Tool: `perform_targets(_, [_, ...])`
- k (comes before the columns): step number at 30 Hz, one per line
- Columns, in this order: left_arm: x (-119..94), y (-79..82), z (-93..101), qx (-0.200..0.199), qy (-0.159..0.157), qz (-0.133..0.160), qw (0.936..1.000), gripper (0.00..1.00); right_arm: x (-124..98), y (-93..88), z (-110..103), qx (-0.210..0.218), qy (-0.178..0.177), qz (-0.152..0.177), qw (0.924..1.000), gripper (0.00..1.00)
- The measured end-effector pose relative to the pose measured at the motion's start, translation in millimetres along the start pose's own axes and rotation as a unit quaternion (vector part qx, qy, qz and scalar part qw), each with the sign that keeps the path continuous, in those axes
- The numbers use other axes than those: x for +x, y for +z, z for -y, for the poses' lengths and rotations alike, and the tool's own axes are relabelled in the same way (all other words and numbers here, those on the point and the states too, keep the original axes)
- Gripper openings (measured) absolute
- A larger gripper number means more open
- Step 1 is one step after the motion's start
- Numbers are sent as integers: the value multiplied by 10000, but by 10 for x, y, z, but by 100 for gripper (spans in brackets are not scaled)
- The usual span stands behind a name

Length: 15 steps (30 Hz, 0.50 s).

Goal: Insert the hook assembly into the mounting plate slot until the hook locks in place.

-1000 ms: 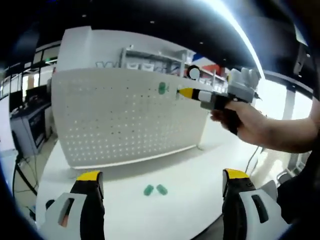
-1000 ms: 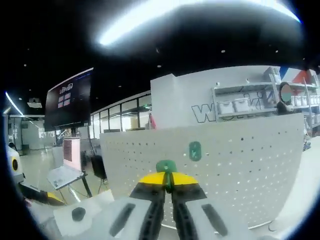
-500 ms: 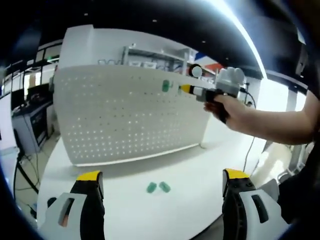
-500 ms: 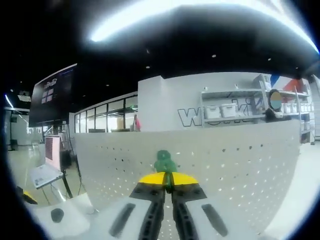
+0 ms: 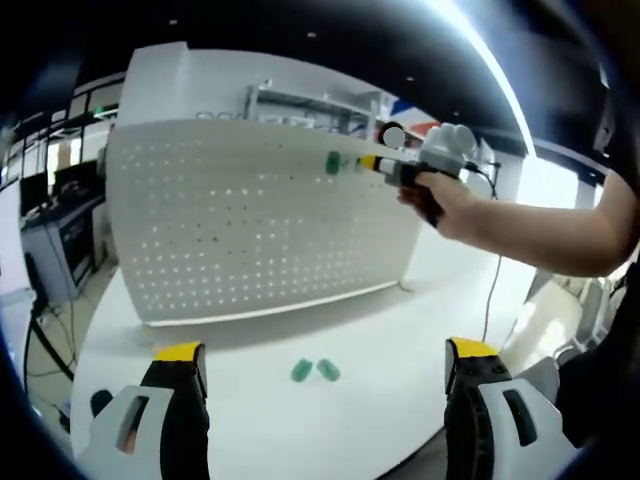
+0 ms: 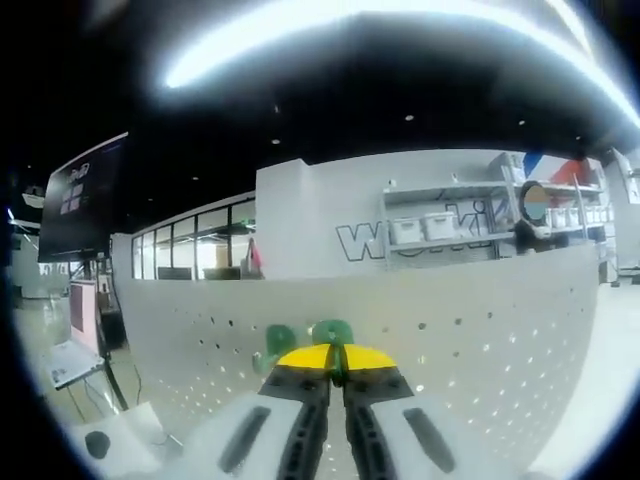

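Nearest to us, in the left gripper view, our left tongs (image 5: 325, 400) hang with jaws wide apart over the white tabletop (image 5: 400, 340), holding nothing. Just beyond them two spare green hooks (image 5: 314, 370) lie side by side on the tabletop, near the foot of the pegboard (image 5: 230, 230), the upright perforated plate that stands across the tabletop. Farther off, our right tongs (image 5: 372, 163), gripped in a hand (image 5: 445, 200), reach up to the board's top edge. In the right gripper view the right tongs (image 6: 335, 362) are clamped together on a green hook (image 6: 332, 333), whose top pokes out just above the yellow tips and points straight ahead along the jaws into the pegboard (image 6: 480, 320). A second green hook (image 6: 279, 340) sits on the board just to the left of the held one, and it shows in the left gripper view as a green spot (image 5: 333, 164) just beside the tongs' tip. So the right hand is the one at the board, with the holes directly ahead; we judge that the coming move is a straight push inward. Compared with a second ago, the right tongs have moved closer to the board and higher, and the mounted hook has shifted from above the held one to beside it.
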State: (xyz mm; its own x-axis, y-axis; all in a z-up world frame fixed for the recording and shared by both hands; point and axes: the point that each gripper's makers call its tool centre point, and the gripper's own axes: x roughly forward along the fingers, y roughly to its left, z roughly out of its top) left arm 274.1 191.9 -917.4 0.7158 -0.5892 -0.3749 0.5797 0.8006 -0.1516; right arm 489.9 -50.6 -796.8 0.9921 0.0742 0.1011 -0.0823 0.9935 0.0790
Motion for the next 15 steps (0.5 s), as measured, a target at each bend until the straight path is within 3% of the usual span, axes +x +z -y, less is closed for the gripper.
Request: perform_targets(15, [-28,-46,-78,-203,100,-3,9997,99,56,-6,32,-21,-187,89,9998,1])
